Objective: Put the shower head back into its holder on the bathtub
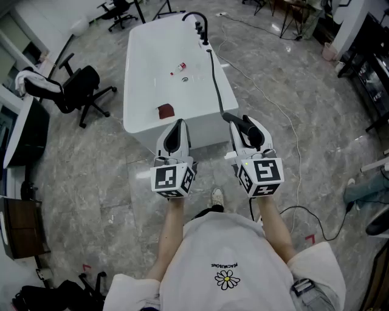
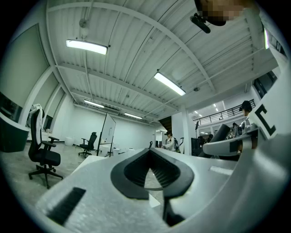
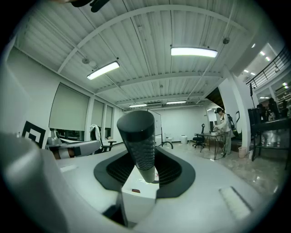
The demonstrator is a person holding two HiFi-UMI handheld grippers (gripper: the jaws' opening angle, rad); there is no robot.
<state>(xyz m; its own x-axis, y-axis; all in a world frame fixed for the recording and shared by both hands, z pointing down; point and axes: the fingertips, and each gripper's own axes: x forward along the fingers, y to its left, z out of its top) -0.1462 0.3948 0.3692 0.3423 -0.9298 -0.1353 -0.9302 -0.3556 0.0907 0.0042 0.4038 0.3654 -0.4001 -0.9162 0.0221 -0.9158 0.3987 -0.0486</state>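
Your right gripper has its jaws spread wide and pressed on the shower head; in the right gripper view the dark, ribbed shower head stands upright between the two pads, tilted slightly to the left, with its flat end rising above the right gripper; it fills the gap from pad to pad.

In the head view the shower head lies across that gripper's tips, its free end pointing left toward your other hand; its black hose runs from there along the right rim of the white bathtub to the far end, where the black faucet and some black fittings stand; which of these is the holder you cannot tell from here. The shower head is thus at the near end of the bathtub, well apart from those fittings.

Your left gripper has its jaws together with nothing between them; the left gripper view shows the left gripper with its pads meeting at the tip; it hangs just beside the right one, over the bathtub's near edge.

Inside the bathtub lie a small red-and-white bottle and a dark red object.
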